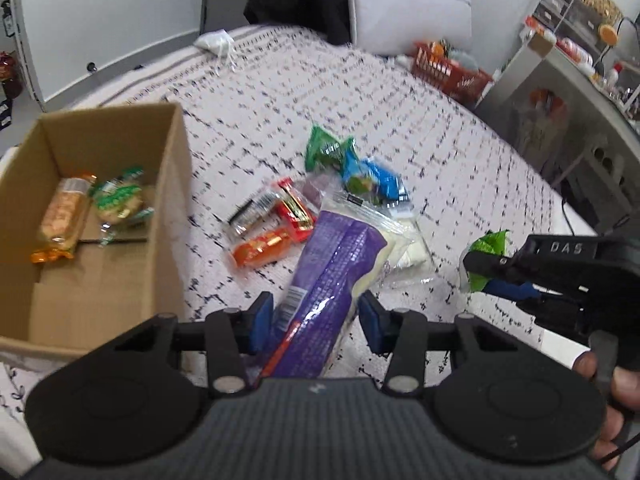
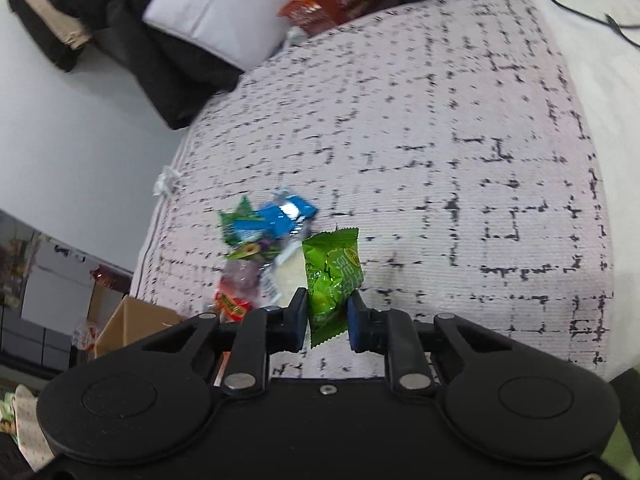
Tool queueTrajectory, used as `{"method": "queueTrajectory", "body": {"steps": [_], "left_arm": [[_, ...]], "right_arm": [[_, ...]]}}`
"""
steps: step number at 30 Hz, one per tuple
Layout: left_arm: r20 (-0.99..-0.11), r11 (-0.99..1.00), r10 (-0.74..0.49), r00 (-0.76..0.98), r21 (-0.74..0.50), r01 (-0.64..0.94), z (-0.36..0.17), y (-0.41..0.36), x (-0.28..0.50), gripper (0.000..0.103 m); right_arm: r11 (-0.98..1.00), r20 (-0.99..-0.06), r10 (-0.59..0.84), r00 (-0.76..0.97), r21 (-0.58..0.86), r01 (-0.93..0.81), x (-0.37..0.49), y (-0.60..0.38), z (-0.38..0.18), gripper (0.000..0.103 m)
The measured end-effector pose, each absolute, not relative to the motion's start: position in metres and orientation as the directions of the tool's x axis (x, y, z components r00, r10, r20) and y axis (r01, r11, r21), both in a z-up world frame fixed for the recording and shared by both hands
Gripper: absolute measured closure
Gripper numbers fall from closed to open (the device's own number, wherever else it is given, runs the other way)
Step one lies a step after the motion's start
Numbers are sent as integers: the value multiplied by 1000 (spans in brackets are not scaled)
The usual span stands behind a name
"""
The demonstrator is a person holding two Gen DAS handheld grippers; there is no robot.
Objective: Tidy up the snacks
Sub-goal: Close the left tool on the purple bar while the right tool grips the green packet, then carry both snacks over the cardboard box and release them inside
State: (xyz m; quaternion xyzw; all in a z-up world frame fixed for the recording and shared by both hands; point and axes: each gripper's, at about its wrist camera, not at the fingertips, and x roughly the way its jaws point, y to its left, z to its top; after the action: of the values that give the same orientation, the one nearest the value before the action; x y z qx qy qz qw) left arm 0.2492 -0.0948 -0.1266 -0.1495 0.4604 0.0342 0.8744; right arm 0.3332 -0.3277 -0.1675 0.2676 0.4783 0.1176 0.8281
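A long purple snack pack [image 1: 332, 268] lies on the bed between the pads of my left gripper [image 1: 316, 322]; the jaws are wide and do not press it. My right gripper [image 2: 328, 318] is shut on a green snack packet [image 2: 332, 276], held above the bed; it also shows in the left wrist view [image 1: 486, 258]. A cardboard box [image 1: 172, 184] at the left holds two wrapped snacks [image 1: 64, 216]. A pile of snacks lies in the middle: orange [image 1: 264, 250], red [image 1: 294, 208], blue [image 1: 376, 178], green [image 1: 324, 150].
The bed [image 2: 440, 140] has a white cover with black dashes. A red basket [image 1: 448, 70] and a white pillow [image 1: 412, 4] sit at the far end. A grey desk with clutter [image 1: 560, 92] stands to the right.
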Motion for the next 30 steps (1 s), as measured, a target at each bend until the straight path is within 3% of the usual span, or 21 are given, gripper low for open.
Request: {"method": "queueTrajectory", "body": {"steps": [30], "left_arm": [[-712, 885, 109, 693, -249, -394, -51, -3, 176, 57]], "right_arm": [[768, -571, 629, 527, 561, -308, 282, -237, -99, 86]]}}
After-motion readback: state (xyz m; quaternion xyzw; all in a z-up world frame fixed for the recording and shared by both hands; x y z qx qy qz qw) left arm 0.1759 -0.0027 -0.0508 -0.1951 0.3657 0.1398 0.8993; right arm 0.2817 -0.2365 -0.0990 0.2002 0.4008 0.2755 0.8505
